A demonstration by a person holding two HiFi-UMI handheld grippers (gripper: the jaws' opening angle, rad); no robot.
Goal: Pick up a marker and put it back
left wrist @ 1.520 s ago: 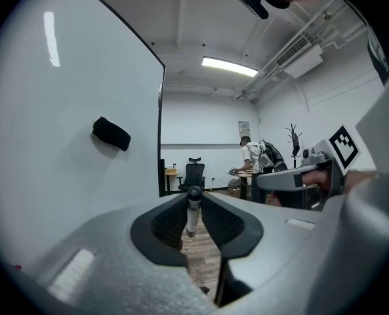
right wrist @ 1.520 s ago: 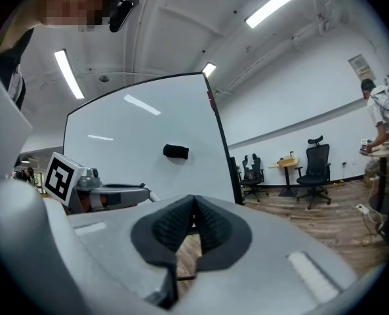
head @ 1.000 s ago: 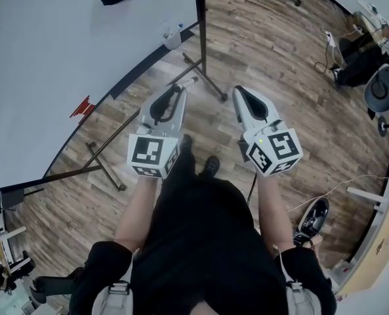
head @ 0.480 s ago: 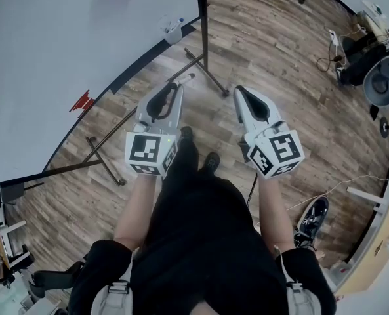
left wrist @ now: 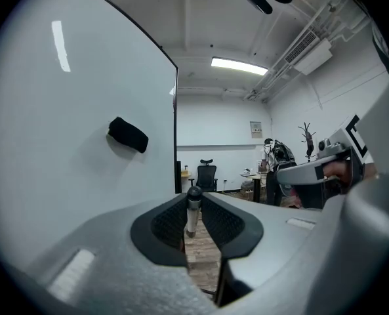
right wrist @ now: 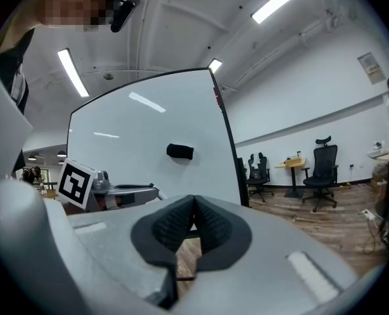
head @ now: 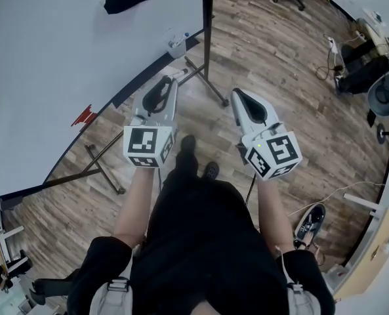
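Left gripper point(head: 170, 82) has neared the whiteboard point(head: 50, 58), clamping a marker point(left wrist: 193, 212); right gripper point(head: 237, 96) clenched empty.

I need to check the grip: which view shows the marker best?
The left gripper view: the marker stands upright, clamped between the left tongs. The head view shows only its end poking out; the right gripper view does not show it clearly.

A wood-plank floor point(head: 279, 77) runs under a big whiteboard point(head: 50, 58) on a black stand point(head: 208, 51). White walls point(left wrist: 220, 136) and ceiling strip lights point(left wrist: 239, 65) enclose the room. Black office chairs point(right wrist: 322, 168) stand by a small desk point(right wrist: 292, 163) at the far side.
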